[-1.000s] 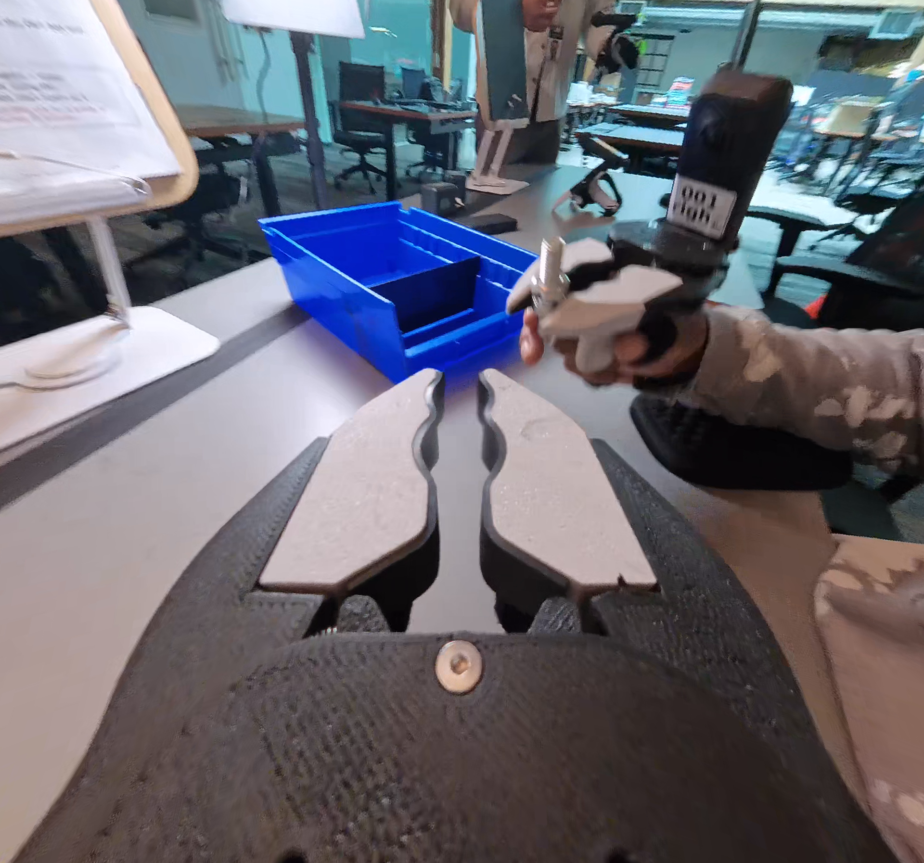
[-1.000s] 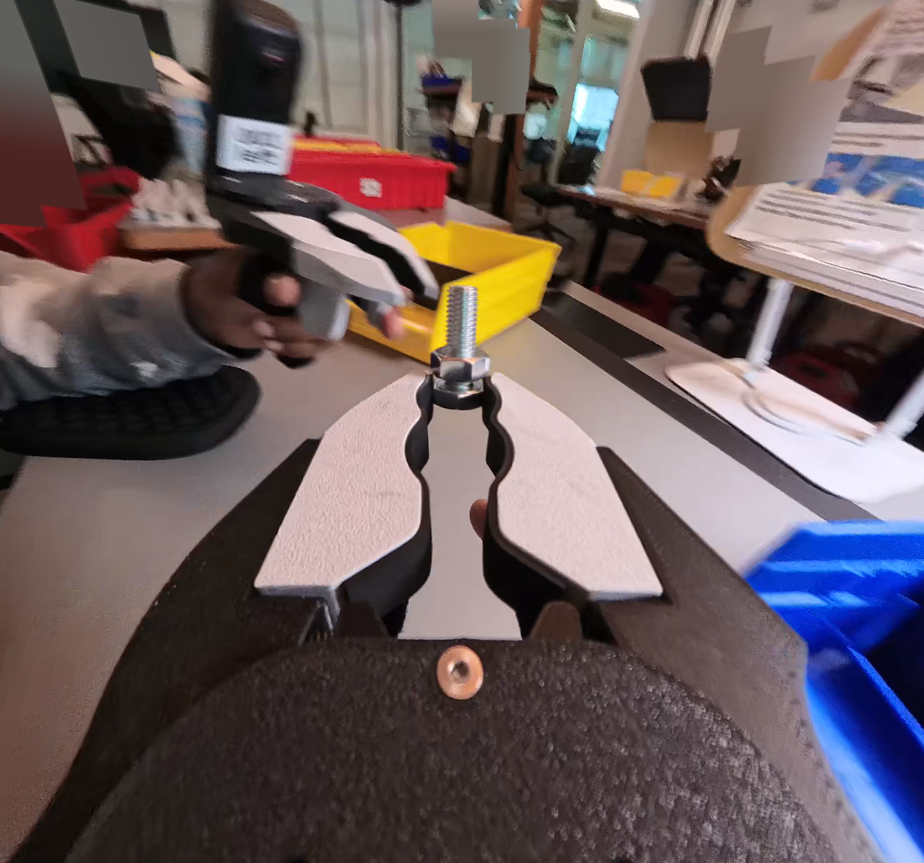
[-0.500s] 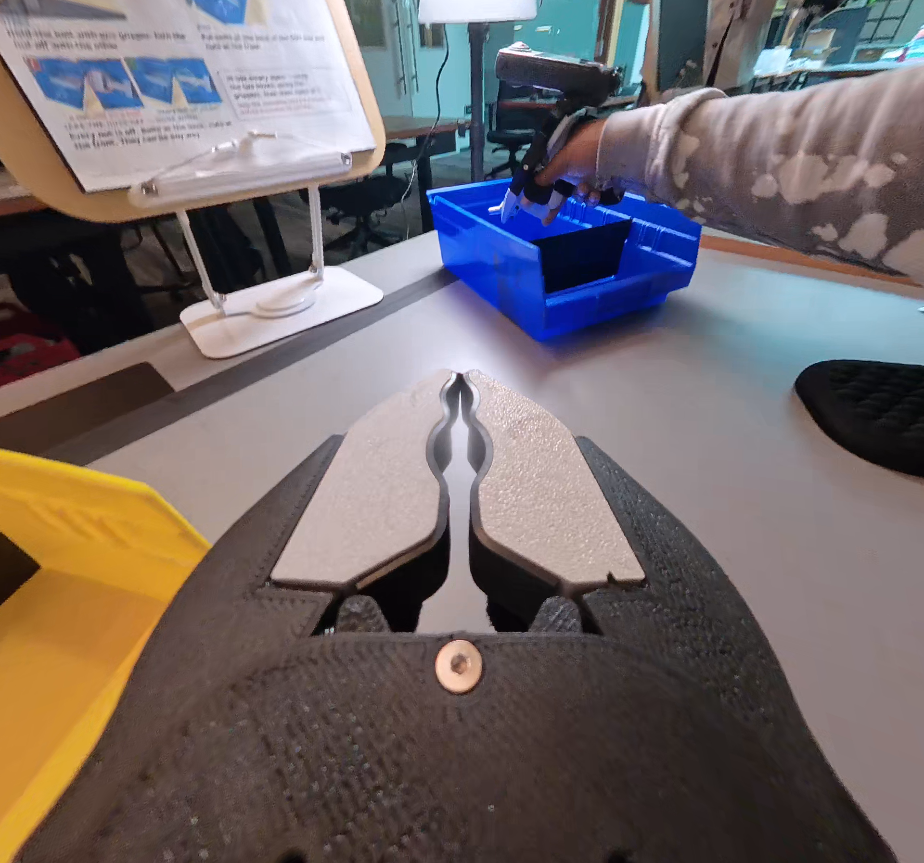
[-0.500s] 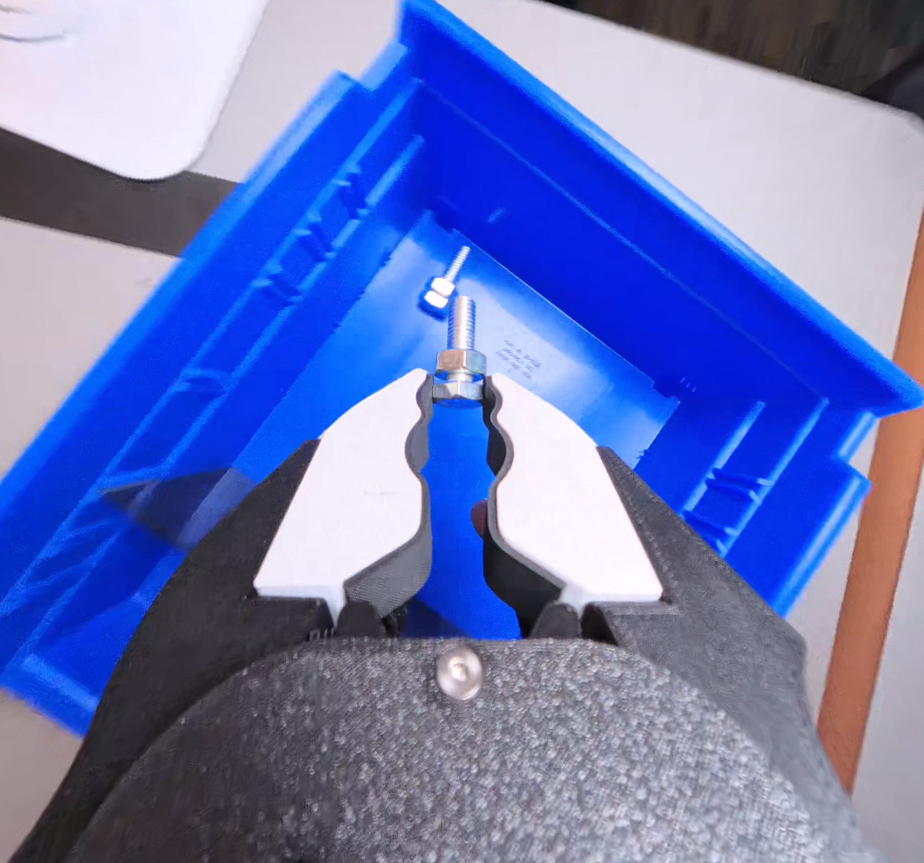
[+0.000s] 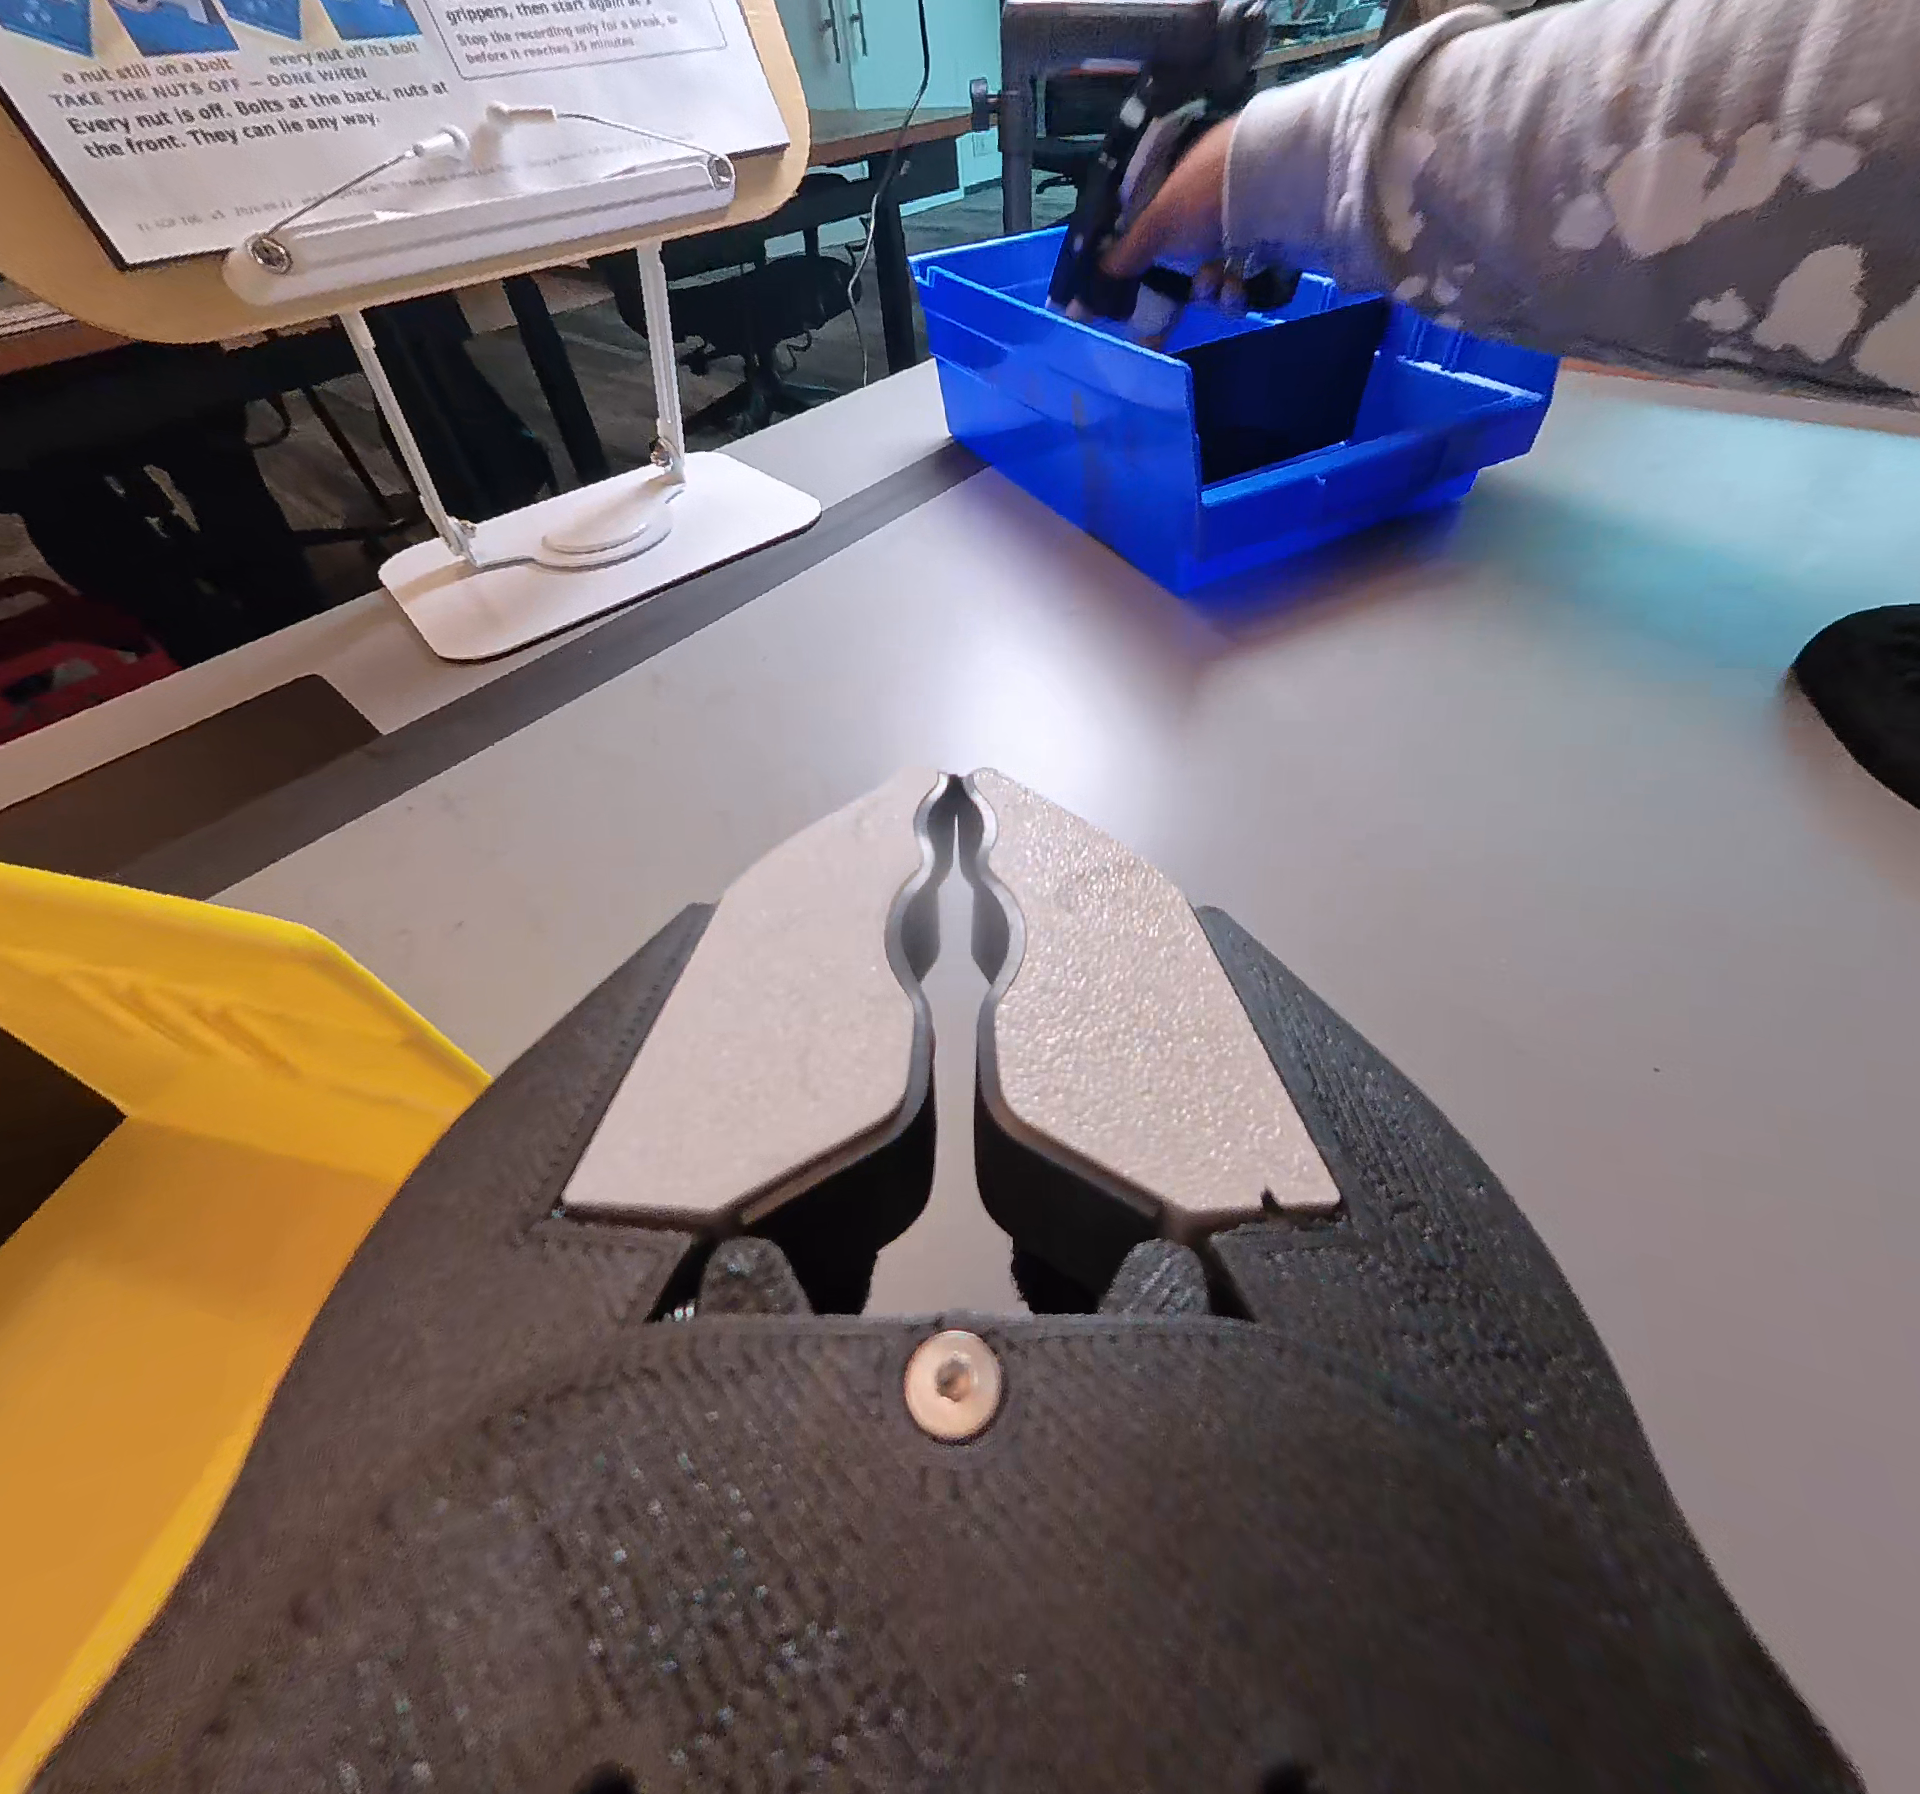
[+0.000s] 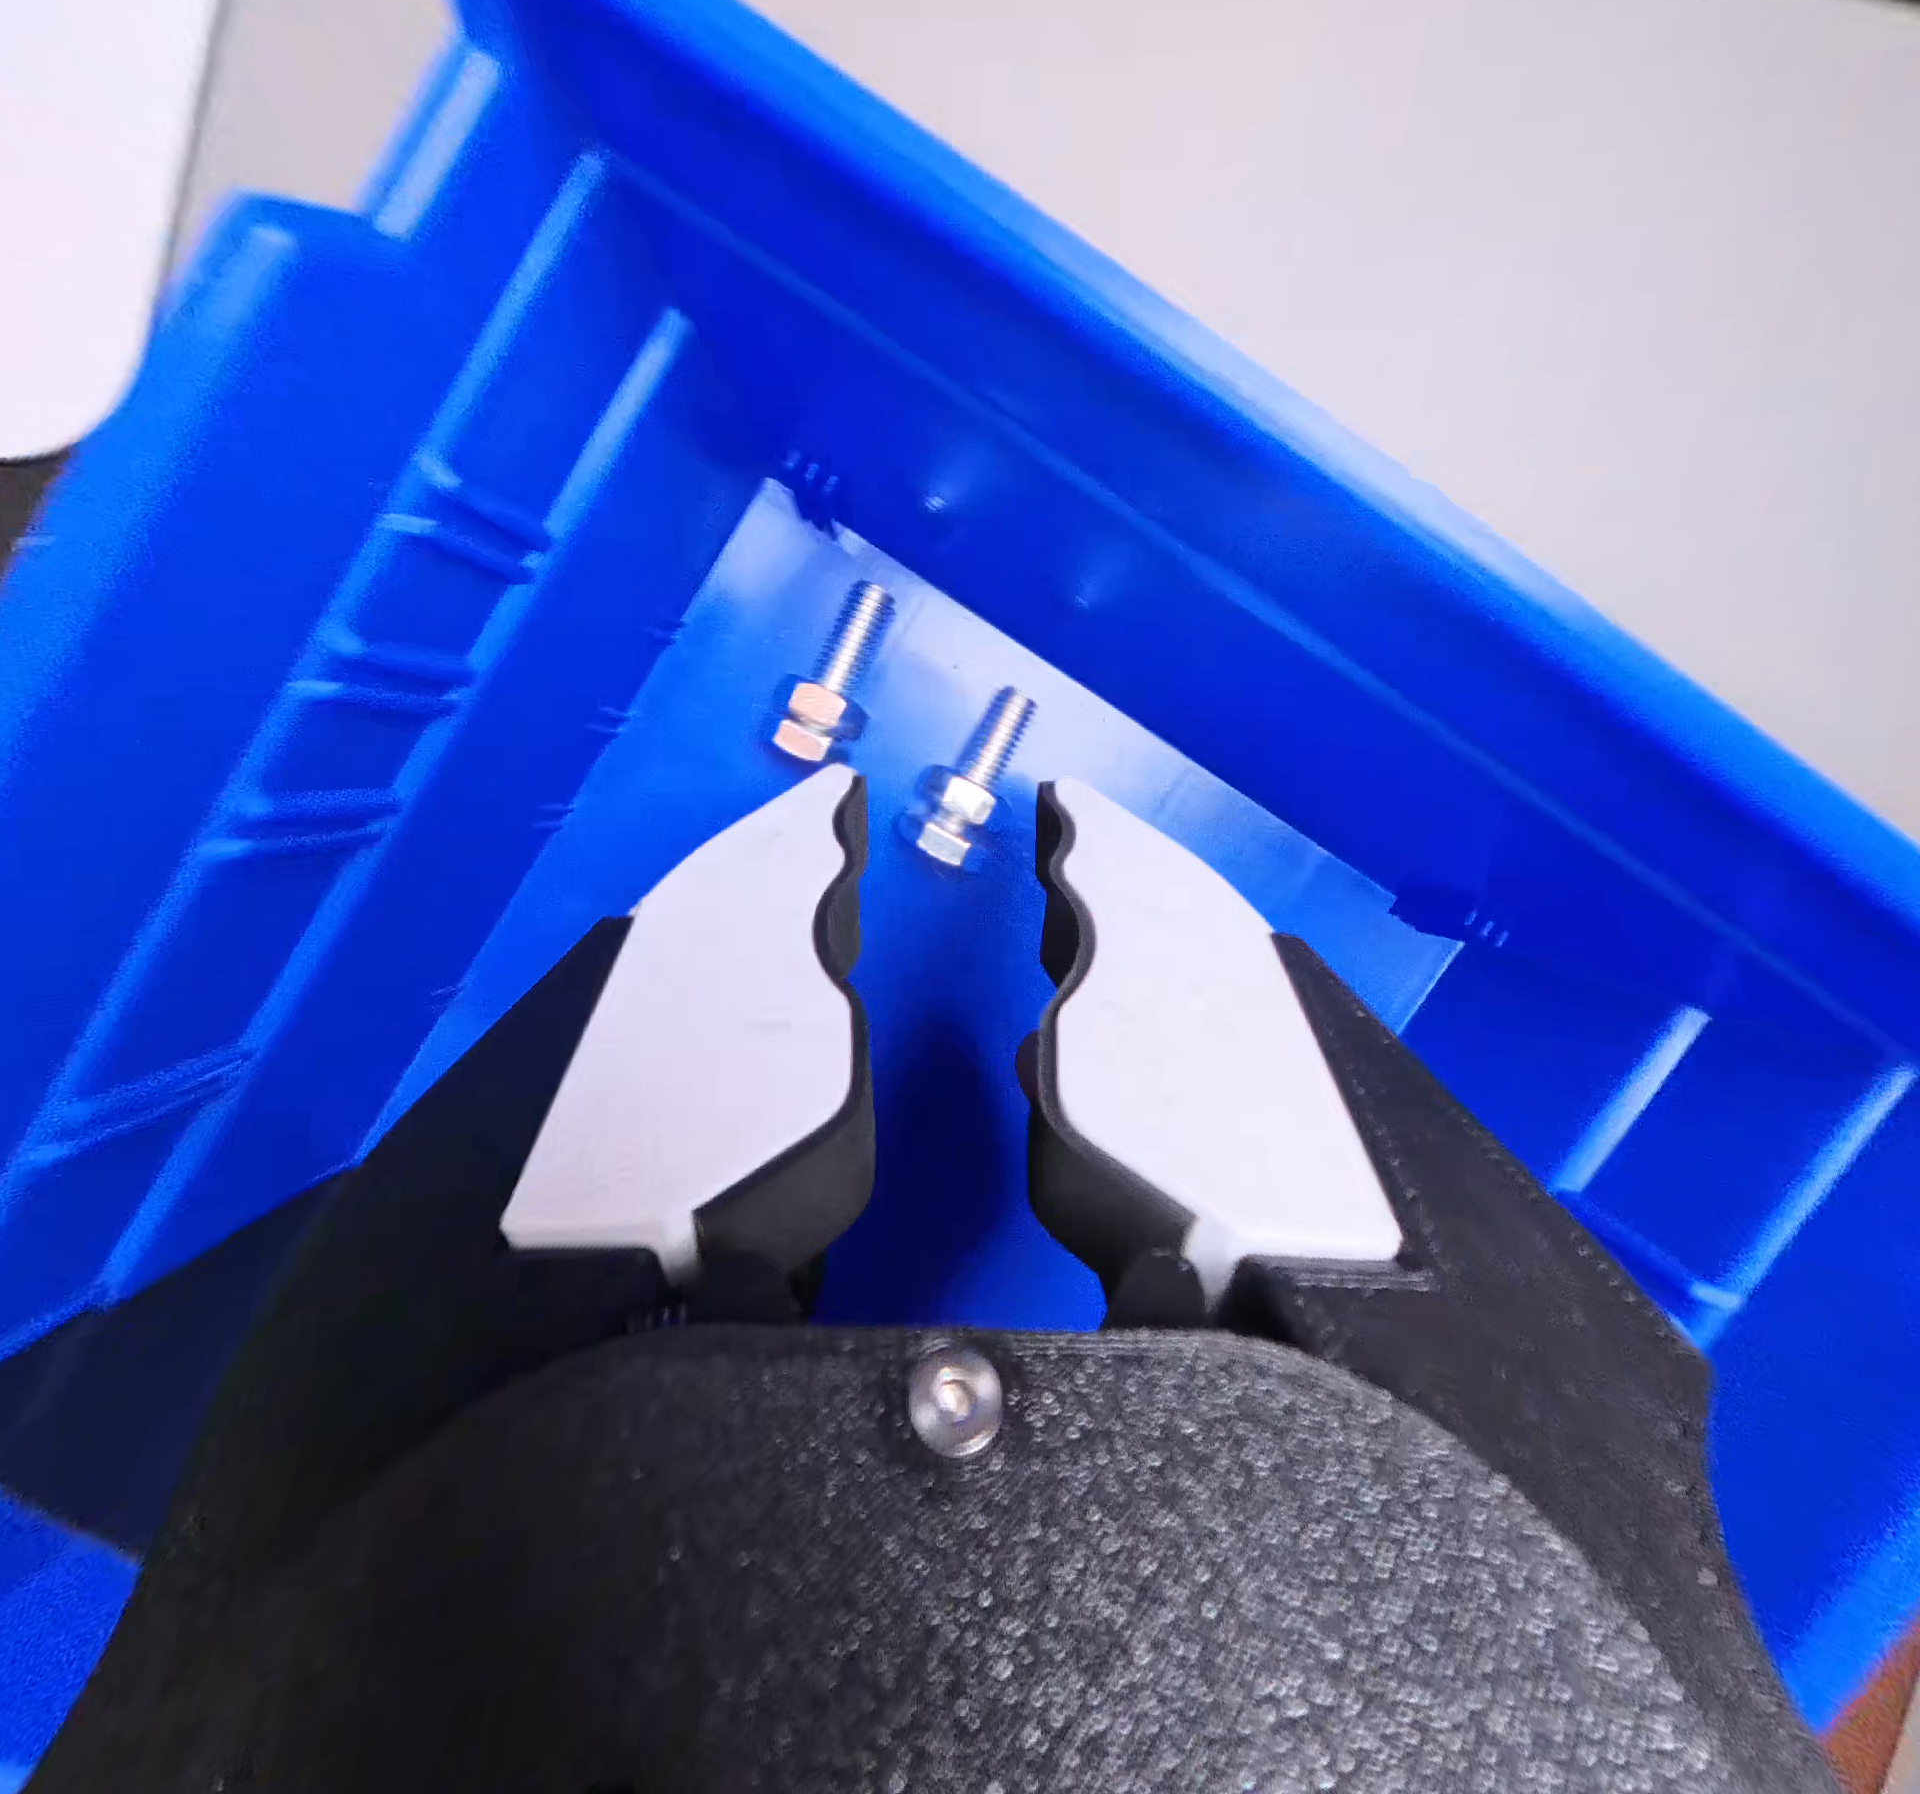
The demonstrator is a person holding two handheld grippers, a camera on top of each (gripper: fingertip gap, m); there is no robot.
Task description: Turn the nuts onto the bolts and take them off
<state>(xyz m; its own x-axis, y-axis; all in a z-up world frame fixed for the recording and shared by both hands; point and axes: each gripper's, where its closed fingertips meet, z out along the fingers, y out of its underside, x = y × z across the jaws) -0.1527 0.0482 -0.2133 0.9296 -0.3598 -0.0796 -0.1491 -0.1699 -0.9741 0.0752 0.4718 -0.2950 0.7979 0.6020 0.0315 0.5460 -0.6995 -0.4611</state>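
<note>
The right gripper (image 6: 948,783) is hanging released inside the blue bin (image 6: 1195,414), a nutted bolt (image 6: 964,780) lying between its fingertips with its shank pointing away, while the left gripper (image 5: 958,786) is idling clenched and empty over the desk (image 5: 1403,861).

Grey table (image 5: 1299,809), blue bin (image 5: 1091,456), yellow bin (image 5: 208,1121), white document stand (image 5: 603,549), black pad (image 5: 1870,695)

Blue bin (image 6: 1299,518), silver bolts (image 6: 961,788) (shiny), yellow bin (image 5: 208,1173), grey-blotched sleeve (image 5: 1610,144)
</note>
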